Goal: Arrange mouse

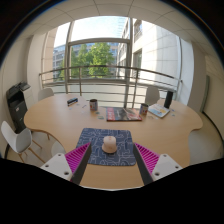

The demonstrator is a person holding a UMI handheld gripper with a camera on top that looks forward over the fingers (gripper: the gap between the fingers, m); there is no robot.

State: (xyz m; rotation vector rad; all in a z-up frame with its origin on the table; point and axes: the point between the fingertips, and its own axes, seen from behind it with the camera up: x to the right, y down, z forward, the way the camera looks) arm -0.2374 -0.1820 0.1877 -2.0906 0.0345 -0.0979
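Observation:
A small pale mouse (109, 145) sits on a dark blue patterned mouse mat (107, 148) near the front edge of a round wooden table (60, 118). My gripper (110, 160) is open, its two pink-padded fingers (74, 158) spread wide at either side of the mat. The mouse lies ahead of the fingertips, between their lines, with clear gaps on both sides. Nothing is held.
Farther back on the table are a dark mug (93, 104), a magazine or book (123, 114), an open laptop (160, 108) and a small dark object (72, 101). White chairs (18, 140) stand around the table. A railing and large windows are behind.

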